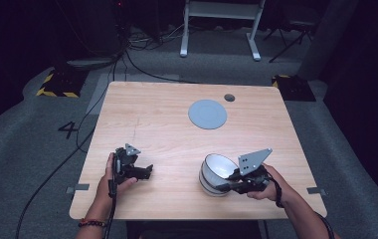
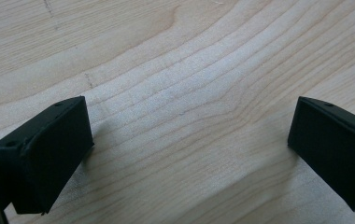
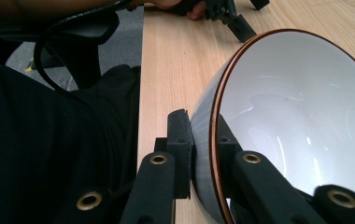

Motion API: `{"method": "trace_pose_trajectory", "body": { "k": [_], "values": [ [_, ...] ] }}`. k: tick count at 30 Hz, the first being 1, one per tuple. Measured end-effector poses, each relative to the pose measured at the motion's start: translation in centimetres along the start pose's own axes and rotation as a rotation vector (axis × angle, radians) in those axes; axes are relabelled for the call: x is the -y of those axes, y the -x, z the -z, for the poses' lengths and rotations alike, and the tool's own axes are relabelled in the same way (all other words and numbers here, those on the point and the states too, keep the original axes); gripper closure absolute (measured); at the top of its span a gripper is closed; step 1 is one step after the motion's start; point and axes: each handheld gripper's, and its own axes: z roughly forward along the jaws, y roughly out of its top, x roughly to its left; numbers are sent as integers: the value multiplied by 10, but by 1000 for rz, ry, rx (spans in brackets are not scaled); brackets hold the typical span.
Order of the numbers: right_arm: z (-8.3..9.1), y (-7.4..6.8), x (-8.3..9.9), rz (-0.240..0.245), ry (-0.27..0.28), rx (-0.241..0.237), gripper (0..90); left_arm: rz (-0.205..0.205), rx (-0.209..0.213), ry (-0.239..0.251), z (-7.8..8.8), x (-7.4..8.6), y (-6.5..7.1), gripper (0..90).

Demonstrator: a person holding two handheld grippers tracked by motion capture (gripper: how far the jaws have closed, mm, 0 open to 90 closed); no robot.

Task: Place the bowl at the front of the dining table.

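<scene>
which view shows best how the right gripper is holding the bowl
The right gripper view: the right gripper has its jaws clamped on the rim of the bowl, one outside the wall, one inside. The high view shows the bowl tilted on the table, grip small. The left gripper view shows wood.

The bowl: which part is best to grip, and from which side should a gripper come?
Grip the rim. The bowl is tilted, so its thin wall offers an edge: one jaw inside, one outside. Come from the person's right, as the right gripper does, already shut on the rim there. The rounded body looks too wide to pinch. The left gripper hangs open over the table.
</scene>
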Motion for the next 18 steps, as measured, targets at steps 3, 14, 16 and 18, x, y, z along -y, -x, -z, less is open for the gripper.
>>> {"method": "trace_pose_trajectory", "body": {
  "k": [3, 14, 16, 18],
  "values": [
    [0, 0, 0, 9, -4, 0, 831, 0, 0, 0, 0, 0, 0, 0],
    [5, 1, 1, -12, 32, 10, 829, 0, 0, 0, 0, 0, 0, 0],
    [8, 2, 1, -16, 41, 14, 829, 0, 0, 0, 0, 0, 0, 0],
    [10, 2, 1, -18, 51, 20, 829, 0, -1, 0, 0, 0, 0, 0]
  ]
}}
